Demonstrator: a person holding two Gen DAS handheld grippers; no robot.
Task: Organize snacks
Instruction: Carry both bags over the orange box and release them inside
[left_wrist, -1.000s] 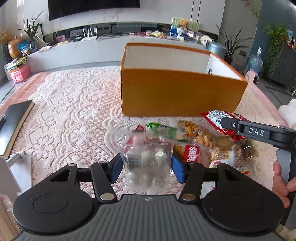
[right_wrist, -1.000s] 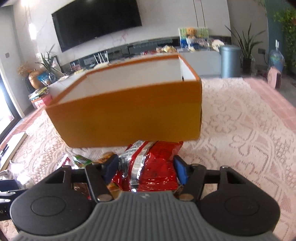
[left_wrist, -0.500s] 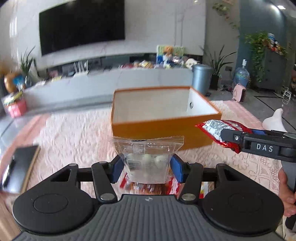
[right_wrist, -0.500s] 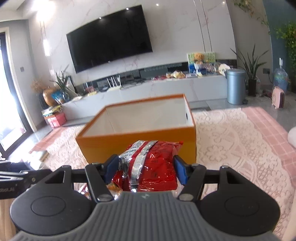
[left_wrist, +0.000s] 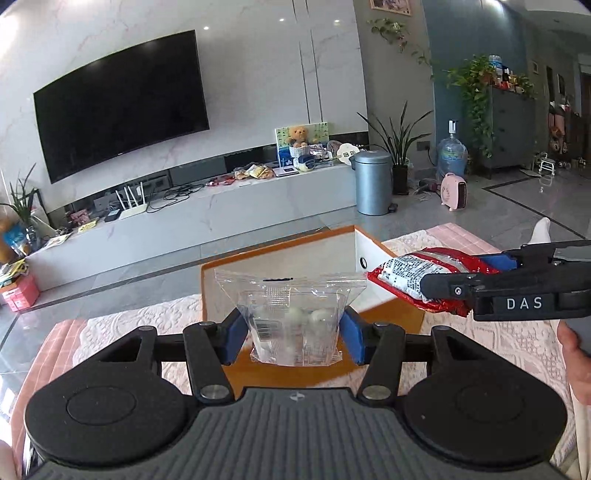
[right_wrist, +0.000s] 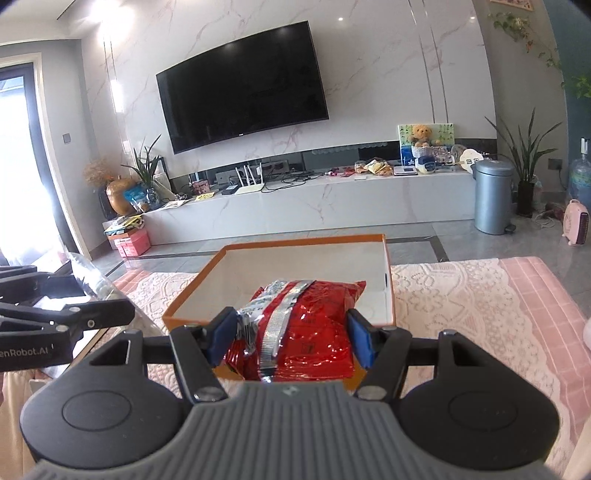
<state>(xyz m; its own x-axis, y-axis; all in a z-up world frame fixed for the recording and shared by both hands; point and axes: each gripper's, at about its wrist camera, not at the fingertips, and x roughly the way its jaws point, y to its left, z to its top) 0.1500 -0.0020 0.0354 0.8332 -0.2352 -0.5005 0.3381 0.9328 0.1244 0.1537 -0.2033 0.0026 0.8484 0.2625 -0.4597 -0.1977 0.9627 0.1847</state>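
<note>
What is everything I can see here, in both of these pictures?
Clear snack bag: one, transparent with white balls inside, clamped in the left hand-held gripper, in front of the box.
Red snack bag: one, red and silver, clamped in the right hand-held gripper, in front of the box.
Box: one, orange outside, white inside, open, on the lace cloth.
Lace cloth: one, white, over pink.
Television: one, black, on the marble wall.
Teddy bear: one, brown, on the low white cabinet.
Bin: one, grey-blue, right of the cabinet.
Heater: one, pink, on the floor.
Left hand-held gripper: black, blue pads.
Right hand-held gripper: black, blue pads.
</note>
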